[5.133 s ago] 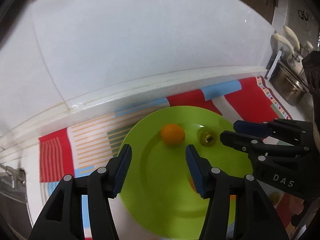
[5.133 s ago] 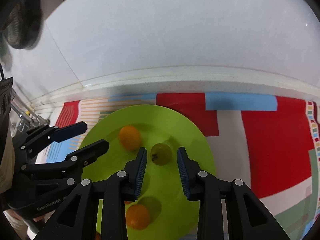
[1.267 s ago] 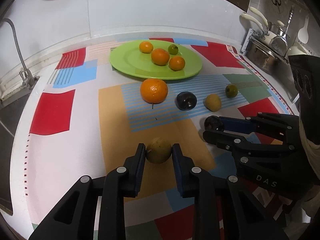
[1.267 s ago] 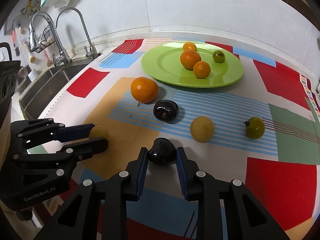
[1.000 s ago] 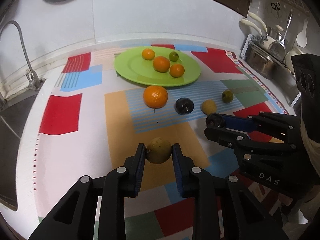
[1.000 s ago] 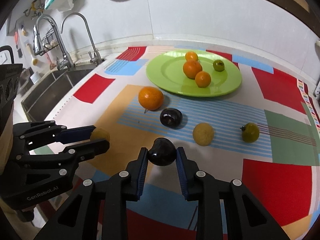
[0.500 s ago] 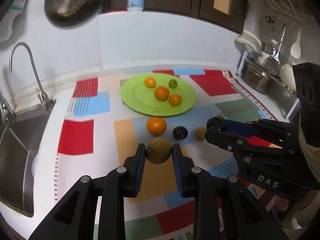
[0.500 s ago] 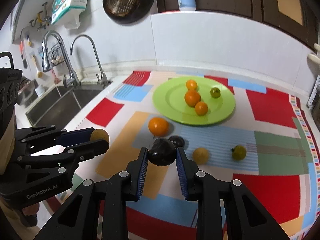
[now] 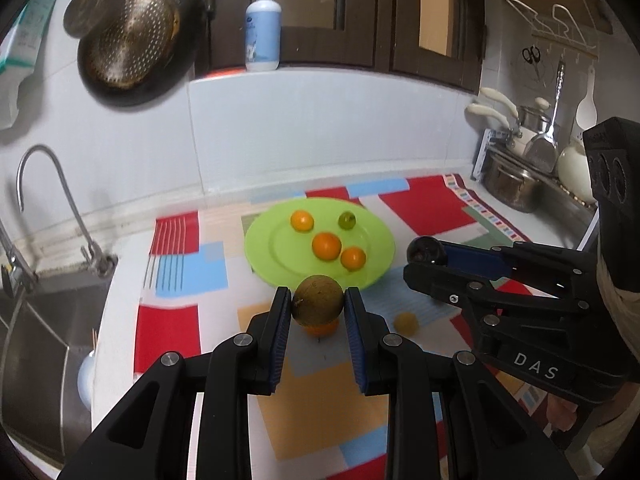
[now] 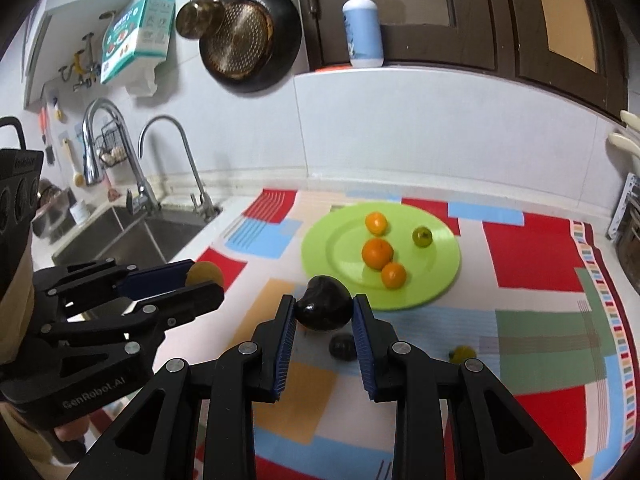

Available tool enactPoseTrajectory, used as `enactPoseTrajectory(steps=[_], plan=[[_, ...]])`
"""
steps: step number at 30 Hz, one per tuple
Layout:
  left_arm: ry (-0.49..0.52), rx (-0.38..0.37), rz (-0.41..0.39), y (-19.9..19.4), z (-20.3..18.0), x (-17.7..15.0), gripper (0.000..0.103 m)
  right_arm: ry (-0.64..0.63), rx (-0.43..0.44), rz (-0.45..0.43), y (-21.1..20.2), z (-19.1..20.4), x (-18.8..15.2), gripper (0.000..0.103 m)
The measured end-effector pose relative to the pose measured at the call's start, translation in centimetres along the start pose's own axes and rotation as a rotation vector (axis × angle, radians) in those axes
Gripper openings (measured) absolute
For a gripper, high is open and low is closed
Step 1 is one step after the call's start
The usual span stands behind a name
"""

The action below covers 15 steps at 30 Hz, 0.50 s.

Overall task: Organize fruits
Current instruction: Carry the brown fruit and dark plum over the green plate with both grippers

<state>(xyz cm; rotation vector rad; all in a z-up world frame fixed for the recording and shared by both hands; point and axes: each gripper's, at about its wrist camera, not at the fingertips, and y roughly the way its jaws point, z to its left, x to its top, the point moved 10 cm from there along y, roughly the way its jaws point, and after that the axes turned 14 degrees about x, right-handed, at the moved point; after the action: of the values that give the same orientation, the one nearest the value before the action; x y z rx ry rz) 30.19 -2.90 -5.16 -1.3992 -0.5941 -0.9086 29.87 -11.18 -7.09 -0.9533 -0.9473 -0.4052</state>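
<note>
A brownish round fruit (image 9: 317, 305) is clamped between the blue pads of the left gripper (image 9: 317, 312) and is held in the air, clear of the patterned cloth (image 9: 176, 328). A dark, almost black fruit (image 10: 323, 307) is clamped in the same way between the pads of the right gripper (image 10: 324, 320), also off the cloth. In both wrist views the jaws are seen closed onto the sides of their fruit.

The green plate (image 10: 320, 248) is taken as the landmark. It lies on the cloth toward the white wall, and both held fruits are seen just on the near side of its rim. On the plate four fruits are set: a small orange (image 10: 376, 223) toward the far side, a green fruit (image 10: 422, 236) to its right, a larger orange (image 10: 377, 253) near the middle, and another small orange (image 10: 393, 275) just nearer than that.

Nearer than the plate, on the cloth, an orange (image 9: 320, 328) is partly hidden behind the brownish fruit in the left wrist view, and a small yellowish fruit (image 9: 406, 322) lies to its right. In the right wrist view a dark fruit (image 10: 342, 346) is seen on the cloth between the fingers, with a green fruit (image 10: 462, 354) farther right.

To the left of the plate a sink (image 10: 132, 236) with taps is set. Above the plate, a pan (image 10: 250, 36) is hung on the wall and a pump bottle (image 10: 363, 26) is stood on the ledge.
</note>
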Motion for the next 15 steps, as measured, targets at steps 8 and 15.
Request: enactPoseTrajectory(steps=[8, 15], plan=[[0.016, 0.024, -0.040, 1.8, 0.6, 3.0, 0.027, -0.015, -0.013, -0.033, 0.8, -1.0, 3.1, 0.030], [0.020, 0.036, -0.051, 3.8, 0.7, 5.4, 0.027, -0.010, -0.024, -0.042, 2.0, -2.6, 5.6, 0.030]])
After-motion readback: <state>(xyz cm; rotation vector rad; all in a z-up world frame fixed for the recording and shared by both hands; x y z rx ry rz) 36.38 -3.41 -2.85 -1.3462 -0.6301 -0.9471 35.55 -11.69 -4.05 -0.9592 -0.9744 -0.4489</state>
